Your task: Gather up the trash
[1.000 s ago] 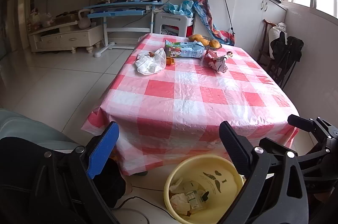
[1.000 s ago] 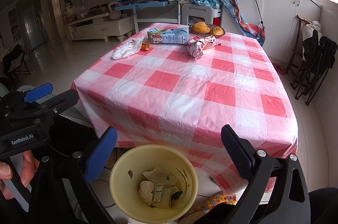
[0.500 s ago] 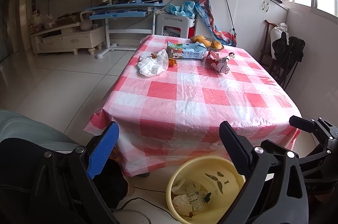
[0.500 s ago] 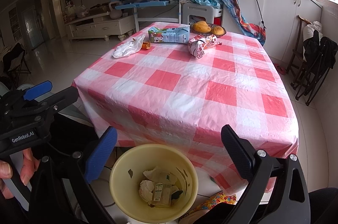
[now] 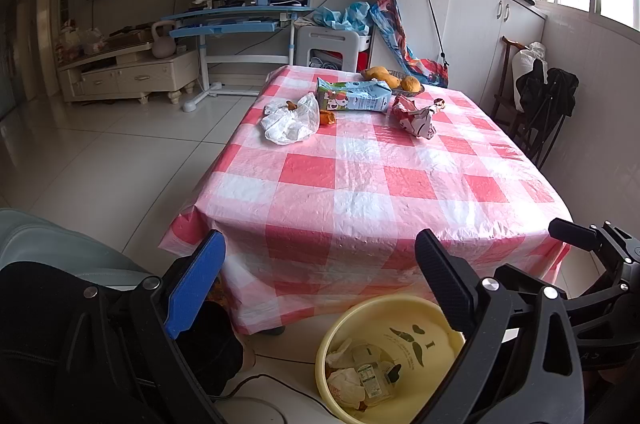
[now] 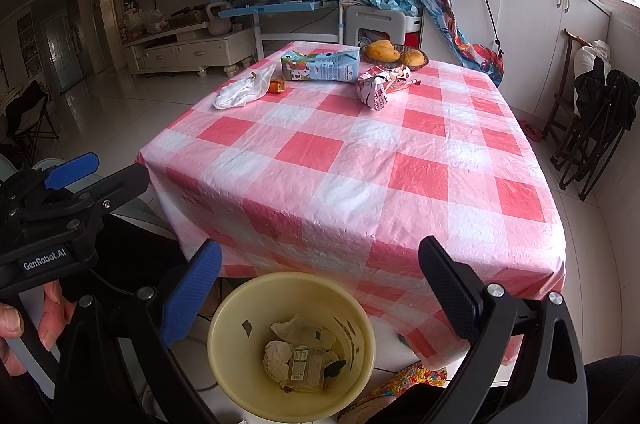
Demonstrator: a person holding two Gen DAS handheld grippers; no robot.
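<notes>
Right wrist view: both tools, left tool (image 6: 68, 180) and right tool (image 6: 320, 288), gape wide and empty above the bin (image 6: 291, 344), well apart from the trash at the worktop's (image 6: 400, 164) far end. Left to right there: a limp bag (image 6: 240, 90), best pinched at a fold; a light, crushable carton (image 6: 320, 65), gripped across its flat sides; a crinkly wrapper (image 6: 378, 86), likely slippery.

- My left tool (image 5: 320, 288) has matt black plastic arms and a ribbed blue pad (image 5: 192, 288).
- A crinkled, glossy plastic cloth (image 6: 360, 160) covers the counter.
- The bucket (image 6: 240, 352) looks like smooth, matt yellow plastic; I see crumpled paper (image 6: 276, 354) inside.
- The carton (image 5: 352, 95) is printed card, and the bag (image 5: 290, 120) thin white plastic.
- The floor (image 5: 100, 152) is glossy tile.
</notes>
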